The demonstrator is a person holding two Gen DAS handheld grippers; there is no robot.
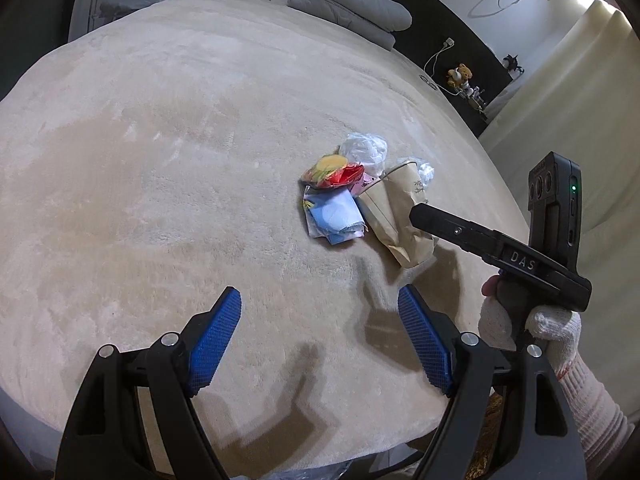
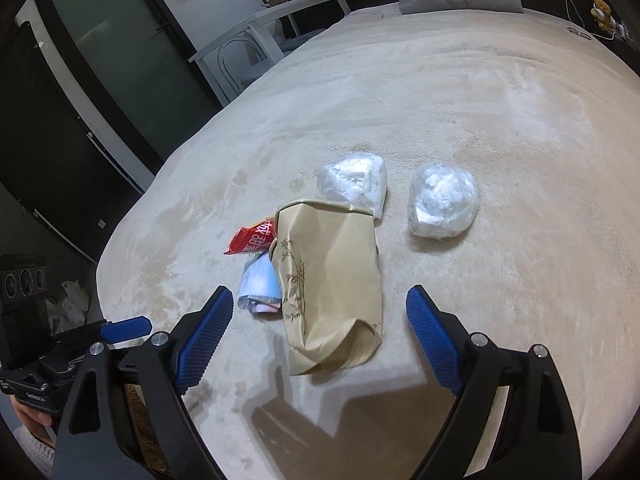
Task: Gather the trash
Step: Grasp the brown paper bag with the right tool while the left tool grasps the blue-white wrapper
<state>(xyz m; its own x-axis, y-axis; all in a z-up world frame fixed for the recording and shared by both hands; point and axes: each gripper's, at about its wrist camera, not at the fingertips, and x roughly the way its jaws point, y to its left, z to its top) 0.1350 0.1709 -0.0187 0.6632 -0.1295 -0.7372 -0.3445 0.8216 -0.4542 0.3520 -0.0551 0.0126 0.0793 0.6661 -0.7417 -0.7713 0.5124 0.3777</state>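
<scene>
bed (image 2: 460, 92), a wide mattress under a plush beige cover, carries all the trash in one loose cluster right of its middle, nearer the near edge than the far pillows. none of it looks collected yet: nothing is lifted and no bin or sack shows clearly, so the whole job seems still ahead.

largest is the flattened brown paper bag with a bamboo print (image 2: 332, 276). it lies flat with its long axis running near to far, the folded bottom toward the near edge and the open mouth pointing far. at its far end sits a crumpled clear plastic wad (image 2: 354, 188), touching the mouth; a second rounder clear plastic wad (image 2: 444, 206) lies apart to the right. on the bag's left, tucked against it, are a pale blue folded wrapper (image 2: 258, 284) and a red snack packet with white lettering (image 2: 252, 238).

the right gripper (image 2: 320, 312) hangs over the bag's near end, its blue fingers spread wide, either side of the bag, pressing nothing. the left gripper (image 1: 320, 316) hovers over bare cover nearer and to the left, fingers also spread and empty.
</scene>
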